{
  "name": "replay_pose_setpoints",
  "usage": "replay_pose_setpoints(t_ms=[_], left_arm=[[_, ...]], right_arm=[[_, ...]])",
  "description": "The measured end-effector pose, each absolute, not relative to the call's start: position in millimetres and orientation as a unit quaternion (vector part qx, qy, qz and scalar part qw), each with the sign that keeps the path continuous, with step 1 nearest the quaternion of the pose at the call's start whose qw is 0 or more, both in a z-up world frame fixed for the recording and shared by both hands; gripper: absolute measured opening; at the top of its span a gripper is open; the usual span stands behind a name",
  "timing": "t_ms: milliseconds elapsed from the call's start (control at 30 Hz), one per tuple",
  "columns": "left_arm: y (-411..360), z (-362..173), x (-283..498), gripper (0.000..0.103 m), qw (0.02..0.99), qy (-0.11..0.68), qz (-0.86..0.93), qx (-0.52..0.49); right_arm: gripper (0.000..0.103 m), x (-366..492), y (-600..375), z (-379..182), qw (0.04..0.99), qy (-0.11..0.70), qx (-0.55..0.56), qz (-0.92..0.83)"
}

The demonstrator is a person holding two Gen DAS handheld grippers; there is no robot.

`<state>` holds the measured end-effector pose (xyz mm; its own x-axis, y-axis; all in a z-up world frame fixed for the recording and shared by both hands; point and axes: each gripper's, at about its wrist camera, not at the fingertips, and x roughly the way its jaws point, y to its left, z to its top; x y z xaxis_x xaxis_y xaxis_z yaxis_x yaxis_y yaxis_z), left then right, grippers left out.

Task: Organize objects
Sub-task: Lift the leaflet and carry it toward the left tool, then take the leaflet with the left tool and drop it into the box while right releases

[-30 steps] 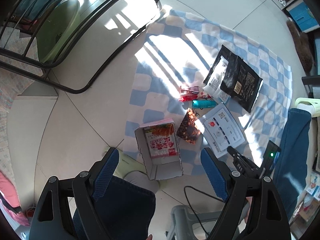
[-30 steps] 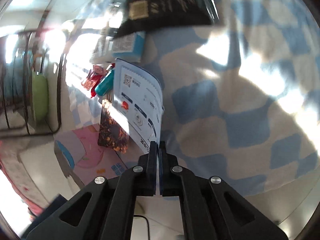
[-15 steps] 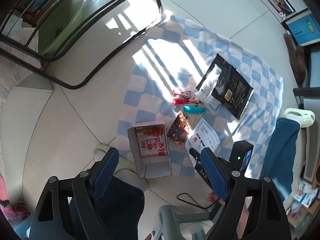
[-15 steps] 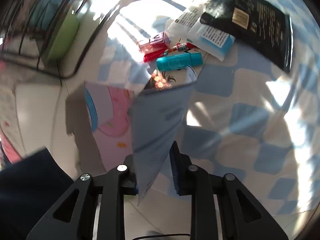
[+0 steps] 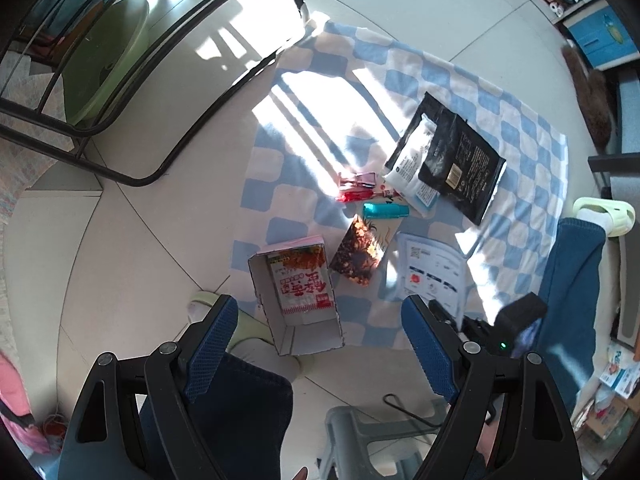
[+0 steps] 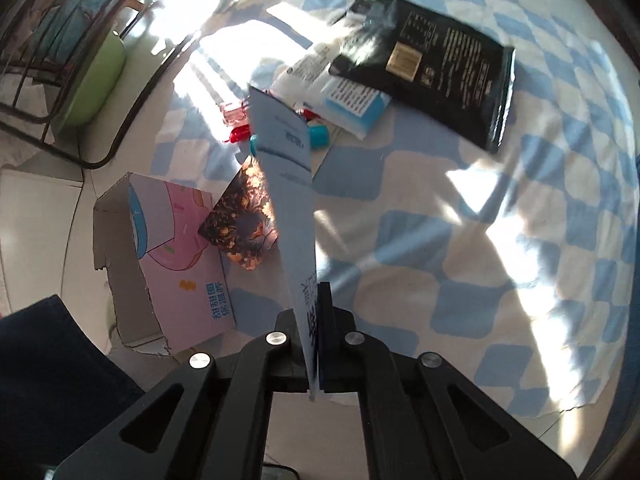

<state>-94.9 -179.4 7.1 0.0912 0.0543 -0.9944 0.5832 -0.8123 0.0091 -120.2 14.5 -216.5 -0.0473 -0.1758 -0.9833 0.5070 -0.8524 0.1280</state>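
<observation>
My right gripper [image 6: 314,312] is shut on a white-and-blue leaflet [image 6: 288,184] and holds it on edge above the checkered cloth [image 6: 460,240]; the leaflet also shows in the left wrist view [image 5: 430,268]. An open cardboard box [image 5: 296,296] holding a red snack packet lies at the cloth's near edge. Beside it lie a dark floral packet [image 5: 358,256], a teal tube [image 5: 384,211], red and pink small items [image 5: 358,186], a white pouch [image 5: 414,168] and a black bag [image 5: 460,160]. My left gripper [image 5: 320,344] is open, high above the box.
A black metal chair frame [image 5: 168,52] with a green basin [image 5: 104,52] under it stands at the left. A person's blue-jeaned legs [image 5: 576,280] and pale slipper [image 5: 604,216] are at the right. A grey stool [image 5: 372,440] is below.
My right gripper has closed on the leaflet and lifted it off the cloth, turning it on edge. The left gripper rose higher and stayed open.
</observation>
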Motion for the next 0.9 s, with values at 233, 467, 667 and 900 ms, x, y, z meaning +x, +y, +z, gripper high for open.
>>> replay_pose_setpoints(t_ms=[233, 467, 667, 900], left_arm=[[-170.7, -13.7, -102.1, 0.083, 0.108, 0.333, -0.613, 0.709], [-162.2, -33.3, -89.6, 0.083, 0.014, 0.455, -0.565, 0.688], [-158.3, -60.1, -67.8, 0.083, -0.007, 0.480, -0.537, 0.694], [-186.9, -58.3, -32.6, 0.005, 0.028, 0.476, -0.571, 0.668]], right_arm=[[0.002, -71.2, 24.3, -143.2, 0.295, 0.253, 0.511, -0.767], [0.002, -19.0, 20.3, -113.8, 0.319, 0.393, 0.380, -0.775], [0.002, 3.3, 11.6, -100.3, 0.331, 0.428, 0.319, -0.778], [0.006, 28.7, -8.8, -104.6, 0.353, 0.476, 0.268, -0.760]])
